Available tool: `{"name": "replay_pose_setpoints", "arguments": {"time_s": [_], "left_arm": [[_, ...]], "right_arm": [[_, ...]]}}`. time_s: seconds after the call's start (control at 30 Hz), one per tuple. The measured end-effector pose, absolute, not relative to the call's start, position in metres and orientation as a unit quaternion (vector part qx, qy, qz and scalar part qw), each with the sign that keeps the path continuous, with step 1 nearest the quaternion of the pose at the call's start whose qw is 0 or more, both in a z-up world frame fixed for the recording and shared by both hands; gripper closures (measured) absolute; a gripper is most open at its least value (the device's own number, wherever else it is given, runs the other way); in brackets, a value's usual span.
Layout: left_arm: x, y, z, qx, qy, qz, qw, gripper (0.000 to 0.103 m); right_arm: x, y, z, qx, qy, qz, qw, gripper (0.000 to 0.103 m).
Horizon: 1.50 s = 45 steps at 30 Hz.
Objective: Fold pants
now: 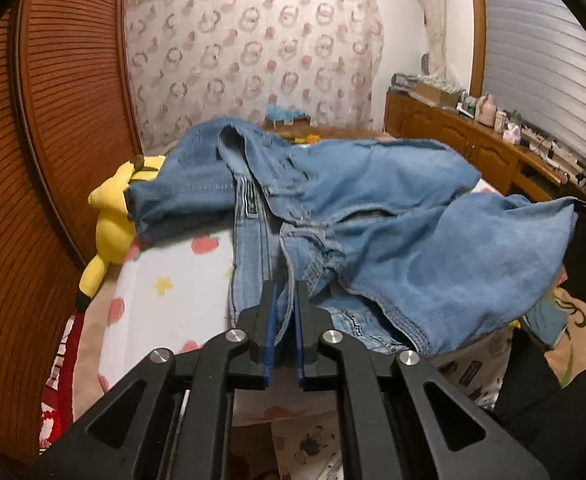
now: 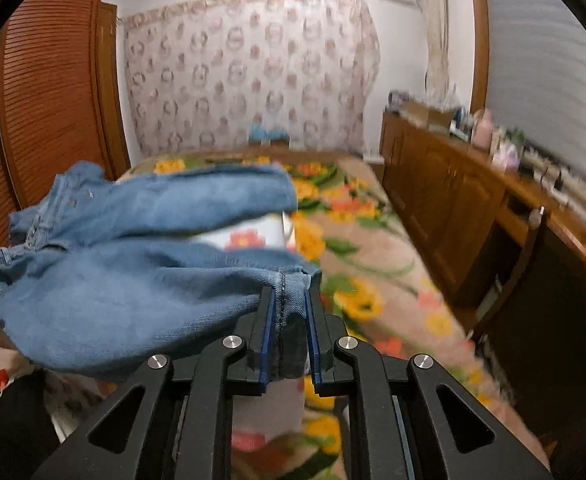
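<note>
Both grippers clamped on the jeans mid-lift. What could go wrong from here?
1. The right gripper pinches only a thin hem edge of the jeans; it may slip out under tension.
2. The left gripper holds bunched fabric, so the fold could come out crooked.
3. The far leg drapes over the yellow plush toy and might drag it along.

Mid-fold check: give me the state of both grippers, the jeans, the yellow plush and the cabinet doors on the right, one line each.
left gripper: jaws shut on the jeans' waist end.
right gripper: jaws shut on a hemmed leg end.
jeans: lifted between both grippers, crumpled, not yet folded.
yellow plush: lying at the bed's left edge, partly under denim.
cabinet doors: closed.
</note>
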<state>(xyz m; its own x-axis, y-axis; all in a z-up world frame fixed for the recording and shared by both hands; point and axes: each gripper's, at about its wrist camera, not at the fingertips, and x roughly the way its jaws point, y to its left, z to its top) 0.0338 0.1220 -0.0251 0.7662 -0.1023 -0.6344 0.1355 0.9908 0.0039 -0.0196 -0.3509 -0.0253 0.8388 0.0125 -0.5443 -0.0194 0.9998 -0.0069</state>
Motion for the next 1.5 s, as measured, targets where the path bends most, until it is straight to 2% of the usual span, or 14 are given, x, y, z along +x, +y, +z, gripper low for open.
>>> {"name": "replay_pose_setpoints", "arguments": {"time_s": [0.1, 0.2, 0.23, 0.27, 0.3, 0.33, 0.43, 0.47, 0.73, 0.8, 0.87, 0.97, 1.33, 1.5], "left_arm": [[0.035, 0.123, -0.025, 0.022, 0.339, -0.065, 0.938, 0.094], [0.035, 0.120, -0.024, 0.035, 0.334, -0.057, 0.940, 0.081], [0.035, 0.118, -0.023, 0.037, 0.333, -0.060, 0.940, 0.073], [0.036, 0.117, -0.024, 0.039, 0.333, -0.062, 0.940, 0.060], [0.038, 0.116, -0.024, 0.042, 0.333, -0.064, 0.940, 0.054], [0.038, 0.115, -0.023, 0.043, 0.331, -0.066, 0.940, 0.051], [0.048, 0.112, -0.025, 0.043, 0.334, -0.075, 0.938, 0.037], [0.050, 0.110, -0.025, 0.042, 0.334, -0.078, 0.938, 0.035], [0.090, 0.103, -0.032, 0.044, 0.351, -0.096, 0.930, 0.035], [0.104, 0.103, -0.035, 0.048, 0.362, -0.101, 0.926, 0.038], [0.119, 0.102, -0.040, 0.053, 0.377, -0.103, 0.919, 0.047], [0.140, 0.105, -0.047, 0.053, 0.394, -0.104, 0.912, 0.052], [0.182, 0.108, -0.072, 0.019, 0.459, -0.120, 0.880, 0.059], [0.175, 0.100, -0.069, 0.025, 0.454, -0.137, 0.880, 0.087]], "right_arm": [[-0.025, -0.354, -0.038, 0.011, 0.291, 0.014, 0.957, 0.083], [-0.032, -0.354, -0.037, 0.007, 0.282, 0.012, 0.959, 0.071], [-0.031, -0.354, -0.033, 0.006, 0.277, 0.013, 0.961, 0.068], [-0.029, -0.351, -0.028, 0.004, 0.273, 0.014, 0.962, 0.066], [-0.029, -0.351, -0.022, 0.002, 0.269, 0.013, 0.963, 0.062], [-0.031, -0.352, -0.020, 0.000, 0.263, 0.013, 0.965, 0.057], [-0.032, -0.355, -0.023, -0.002, 0.259, 0.017, 0.966, 0.054], [-0.030, -0.354, -0.027, -0.005, 0.260, 0.017, 0.965, 0.054], [0.006, -0.349, -0.046, 0.012, 0.279, 0.031, 0.960, 0.053], [0.016, -0.346, -0.051, 0.014, 0.285, 0.036, 0.958, 0.053], [0.025, -0.343, -0.056, 0.014, 0.291, 0.042, 0.956, 0.053], [0.039, -0.338, -0.061, 0.012, 0.297, 0.054, 0.953, 0.053], [0.057, -0.334, -0.063, 0.012, 0.311, 0.086, 0.946, 0.053], [0.054, -0.341, -0.064, 0.008, 0.317, 0.082, 0.945, 0.053]]}}
